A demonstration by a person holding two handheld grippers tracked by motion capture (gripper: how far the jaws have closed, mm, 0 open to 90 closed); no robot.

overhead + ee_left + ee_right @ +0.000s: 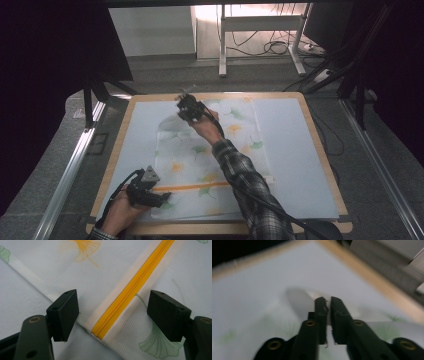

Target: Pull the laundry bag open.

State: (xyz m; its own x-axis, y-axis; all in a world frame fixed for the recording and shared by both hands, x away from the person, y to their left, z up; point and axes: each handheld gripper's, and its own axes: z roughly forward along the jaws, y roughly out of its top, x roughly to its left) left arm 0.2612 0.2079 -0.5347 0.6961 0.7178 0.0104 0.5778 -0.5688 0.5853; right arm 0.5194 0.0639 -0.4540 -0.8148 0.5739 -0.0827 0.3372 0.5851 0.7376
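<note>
A white mesh bag (210,165) printed with green and orange leaves lies flat on the table mat. A yellow zipper (200,186) crosses its near end. My left gripper (162,197) rests low at the bag's near left edge. It is open, and its jaws straddle the zipper's end (132,287) without touching it. My right gripper (187,107) reaches to the bag's far edge, where the fabric is lifted a little. In the blurred right gripper view its jaws (329,301) stand almost together with a thin white sliver of bag fabric (313,293) pinched between the pads.
A pale mat (295,150) covers the wooden table (311,125), and bare mat lies right and left of the bag. Metal rails (70,170) run along both sides of the table. A desk frame (222,45) and floor cables (275,47) stand beyond the far edge.
</note>
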